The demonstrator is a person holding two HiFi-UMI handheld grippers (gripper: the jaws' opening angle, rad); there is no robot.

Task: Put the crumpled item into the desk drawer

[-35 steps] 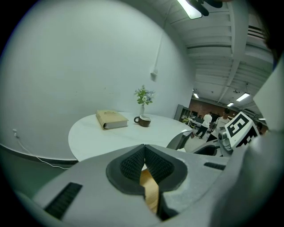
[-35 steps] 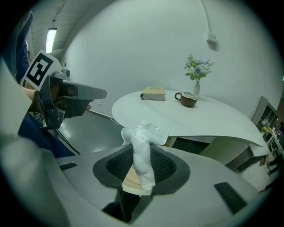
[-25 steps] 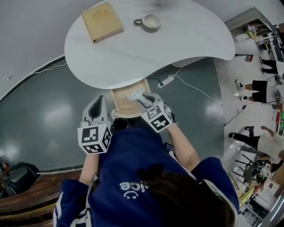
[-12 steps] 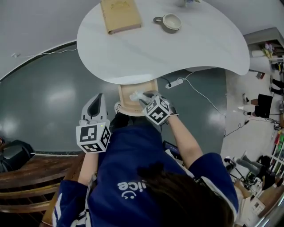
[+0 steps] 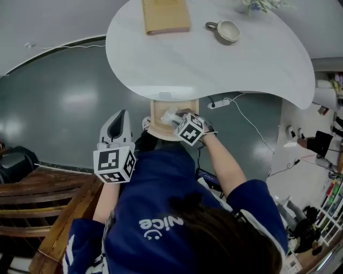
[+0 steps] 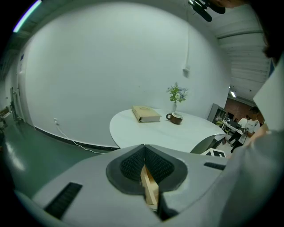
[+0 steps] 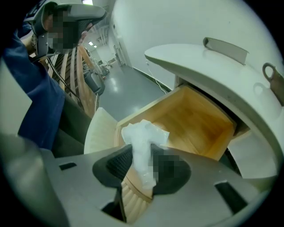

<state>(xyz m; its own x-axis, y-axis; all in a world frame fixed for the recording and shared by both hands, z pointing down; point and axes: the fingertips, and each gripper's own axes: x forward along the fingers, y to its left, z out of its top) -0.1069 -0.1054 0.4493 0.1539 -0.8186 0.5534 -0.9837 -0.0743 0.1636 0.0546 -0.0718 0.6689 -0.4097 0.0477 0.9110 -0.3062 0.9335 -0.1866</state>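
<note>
A crumpled white tissue (image 7: 143,146) is pinched between the jaws of my right gripper (image 7: 142,166), which is shut on it. The tissue (image 5: 170,116) hangs over the open wooden drawer (image 5: 158,124) under the white desk (image 5: 214,59). In the right gripper view the drawer (image 7: 191,124) shows a bare wooden bottom just below and beyond the tissue. My left gripper (image 5: 118,127) is held to the left of the drawer, over the dark floor. In the left gripper view its jaws meet with nothing between them; the left gripper (image 6: 144,162) is shut.
On the desk lie a tan book (image 5: 165,15) and a cup (image 5: 228,30), with a flower vase (image 6: 176,95) behind. A power strip and white cable (image 5: 222,103) lie on the floor right of the drawer. A wooden chair (image 5: 32,203) stands at the lower left.
My right gripper has sunk with the tissue toward the drawer and tipped further downward. The left gripper has shifted slightly. The head view has swung, so the desk sits further right.
</note>
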